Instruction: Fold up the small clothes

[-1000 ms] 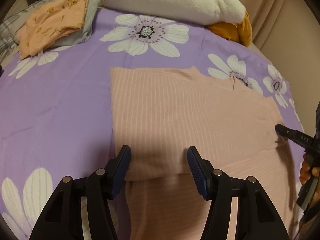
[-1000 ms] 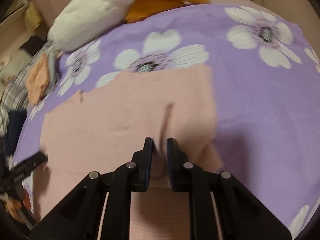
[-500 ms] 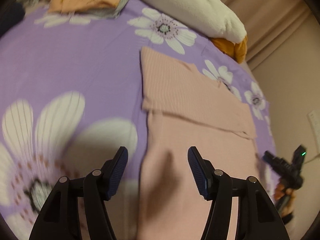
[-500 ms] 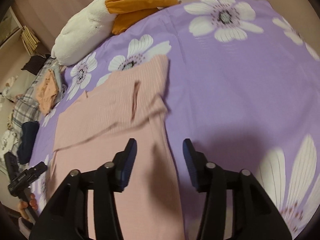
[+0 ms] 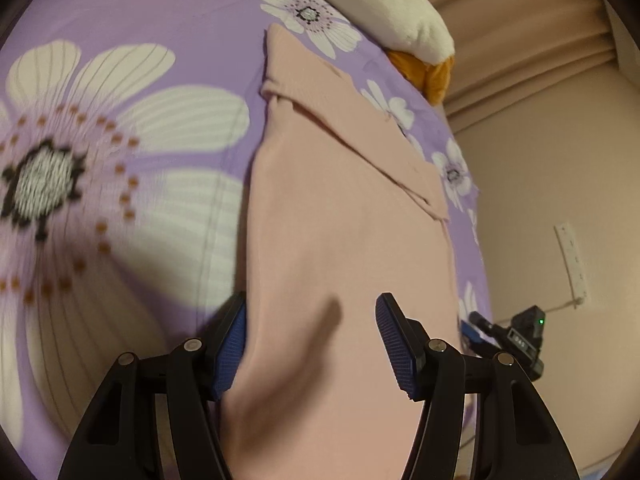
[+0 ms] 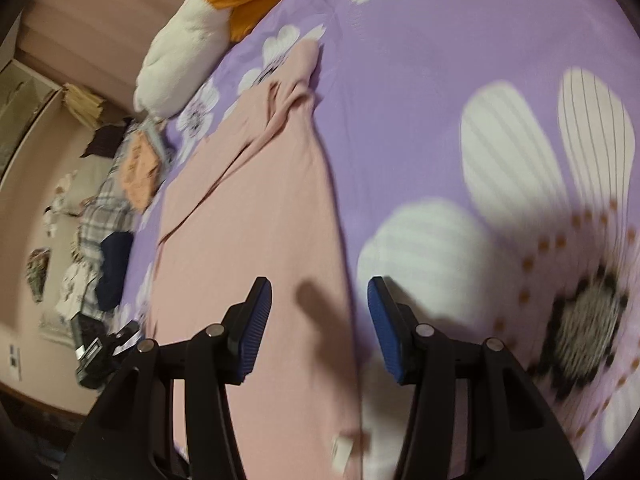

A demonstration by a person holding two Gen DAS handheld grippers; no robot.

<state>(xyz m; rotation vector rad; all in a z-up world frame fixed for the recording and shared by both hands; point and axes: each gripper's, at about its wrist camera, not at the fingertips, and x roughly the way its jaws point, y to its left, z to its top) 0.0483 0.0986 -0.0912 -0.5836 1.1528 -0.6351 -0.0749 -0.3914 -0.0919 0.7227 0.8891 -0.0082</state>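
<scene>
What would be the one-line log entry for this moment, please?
left gripper: open, empty | right gripper: open, just released | pink garment: flat on bedsheet, top folded down

Left tongs point(image 5: 310, 342) open over pink garment point(image 5: 340, 240), far end folded, on floral sheet point(image 5: 120, 140).

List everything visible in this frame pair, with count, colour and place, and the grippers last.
Pink garment: one, pale pink, flat on the bed, far end folded over.
Bedspread: one, purple with white flowers.
Plush toy: one, white and orange, at the far end of the bed.
Orange folded cloth: one, on a clothes pile beside the bed.
Left gripper: black with blue pads, open over the garment's edge.
Right gripper: same, open over the opposite edge.
</scene>
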